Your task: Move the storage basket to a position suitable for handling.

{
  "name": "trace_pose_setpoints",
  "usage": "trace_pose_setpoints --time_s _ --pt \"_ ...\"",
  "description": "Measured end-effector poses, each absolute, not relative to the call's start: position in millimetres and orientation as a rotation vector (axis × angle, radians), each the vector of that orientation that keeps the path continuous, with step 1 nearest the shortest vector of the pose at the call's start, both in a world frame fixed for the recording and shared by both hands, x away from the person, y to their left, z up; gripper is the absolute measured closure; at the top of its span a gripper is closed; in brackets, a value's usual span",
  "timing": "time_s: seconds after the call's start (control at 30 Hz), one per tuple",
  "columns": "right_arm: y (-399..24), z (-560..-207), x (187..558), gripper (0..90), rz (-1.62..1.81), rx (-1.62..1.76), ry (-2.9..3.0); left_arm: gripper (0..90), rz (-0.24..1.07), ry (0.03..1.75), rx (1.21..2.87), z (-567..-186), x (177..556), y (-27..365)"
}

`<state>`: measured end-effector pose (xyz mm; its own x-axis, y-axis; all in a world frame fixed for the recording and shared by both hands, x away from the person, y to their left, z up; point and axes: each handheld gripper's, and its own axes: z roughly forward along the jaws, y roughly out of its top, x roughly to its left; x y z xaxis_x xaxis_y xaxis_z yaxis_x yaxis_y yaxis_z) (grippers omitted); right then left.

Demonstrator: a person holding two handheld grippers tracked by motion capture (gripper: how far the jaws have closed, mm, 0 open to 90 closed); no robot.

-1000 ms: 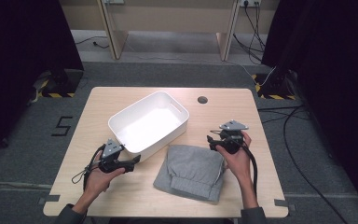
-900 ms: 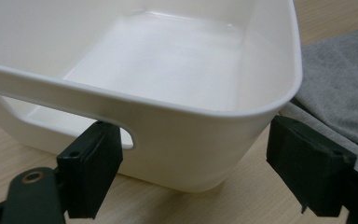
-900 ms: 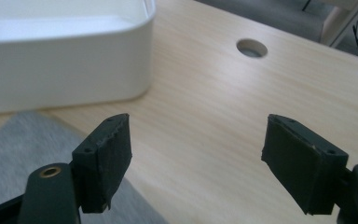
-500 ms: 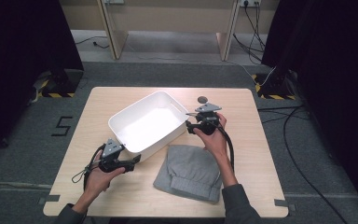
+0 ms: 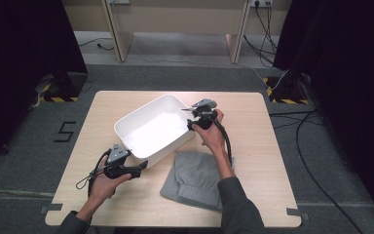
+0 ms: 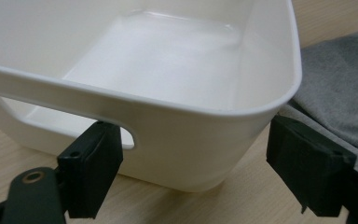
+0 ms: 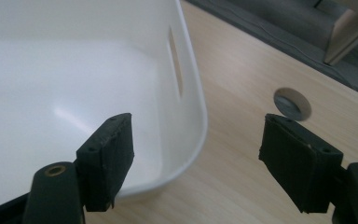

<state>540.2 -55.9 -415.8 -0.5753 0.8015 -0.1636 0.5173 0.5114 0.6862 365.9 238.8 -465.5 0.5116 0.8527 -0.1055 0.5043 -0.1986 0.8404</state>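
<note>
1. My left tool [image 5: 139, 168] sits at the near corner of the white bin [image 5: 151, 127], jaws wide, one on each side of that corner by the handle slot; I cannot tell whether they touch the wall.
2. My right tool [image 5: 189, 113] hovers over the bin's far right corner, jaws spread wide with the rim between them and gripping nothing.
3. The bin stands mid-table [image 5: 253, 117], slantwise.
4. The folded grey garment [image 5: 195, 178] lies just beside the bin's near side, under my right forearm.
</note>
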Motion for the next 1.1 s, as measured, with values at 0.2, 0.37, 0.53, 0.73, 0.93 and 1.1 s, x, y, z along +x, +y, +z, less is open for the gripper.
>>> trace_pose_setpoints --time_s 0.2,0.37,0.53,0.73,0.93,1.1 --pt "-65.8 -420.3 536.2 26.2 0.887 1.145 2.277 17.7 0.497 1.128 1.849 -466.3 373.5 236.4" --pt "-82.5 -418.7 526.5 27.1 0.864 1.145 2.261 17.0 0.530 1.122 1.865 -466.8 383.7 223.2" --pt "-100.6 -418.5 509.5 30.7 0.883 1.165 2.244 15.8 0.559 1.124 1.864 -467.7 391.9 214.2" --pt "-120.4 -419.4 496.7 31.8 0.859 1.178 2.218 23.5 0.589 1.109 1.829 -460.5 398.3 210.1" --pt "-132.5 -424.5 490.0 35.4 0.887 1.196 2.235 23.6 0.566 1.103 1.822 -455.1 407.8 204.0" --pt "-140.8 -425.1 484.1 39.0 0.912 1.197 2.229 23.2 0.502 1.108 1.799 -454.1 414.9 201.1"
